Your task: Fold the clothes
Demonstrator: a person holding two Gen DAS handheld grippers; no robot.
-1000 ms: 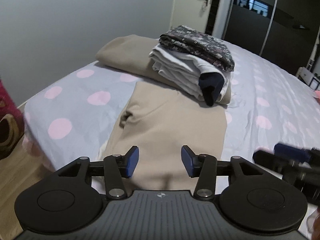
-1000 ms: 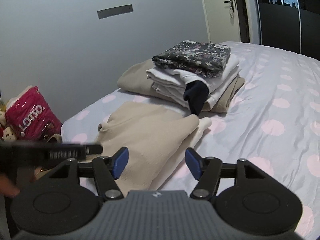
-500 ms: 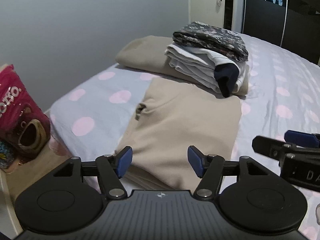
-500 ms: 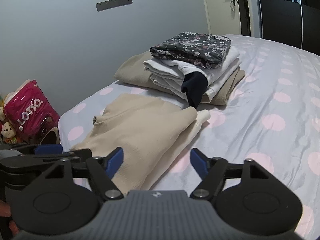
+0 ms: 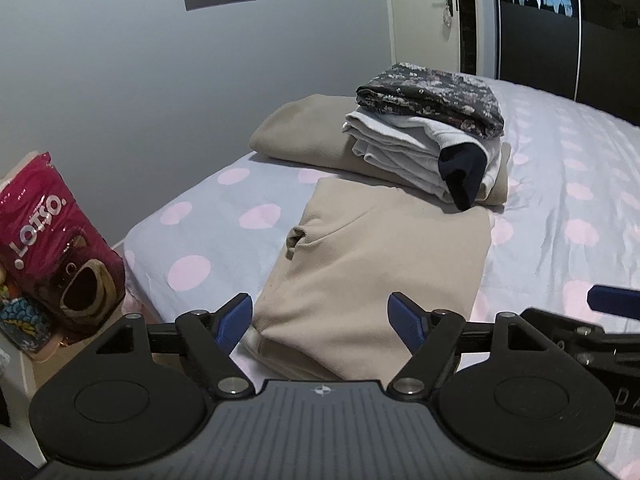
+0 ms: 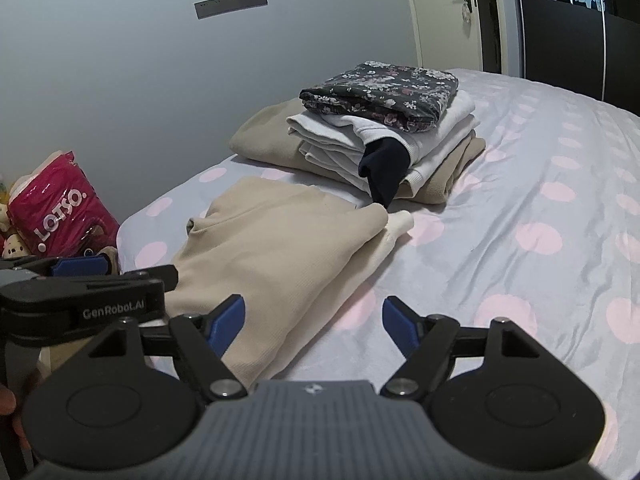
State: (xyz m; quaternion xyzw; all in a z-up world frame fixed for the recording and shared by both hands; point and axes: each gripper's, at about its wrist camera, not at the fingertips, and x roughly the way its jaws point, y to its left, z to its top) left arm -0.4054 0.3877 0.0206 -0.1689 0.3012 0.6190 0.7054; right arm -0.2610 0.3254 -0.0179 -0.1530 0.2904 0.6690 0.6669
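The left gripper (image 5: 321, 316) has just been spreading wide and grips nothing; the right gripper (image 6: 313, 318) hangs agape, also empty. Just beyond lies the folded beige sweater (image 5: 384, 256) on the bed (image 6: 520, 208), apparently touching the stack of folded clothes (image 6: 384, 120).

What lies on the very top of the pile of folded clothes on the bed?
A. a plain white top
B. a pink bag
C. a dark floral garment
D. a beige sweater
C: the dark floral garment crowns the pile, above white clothes.
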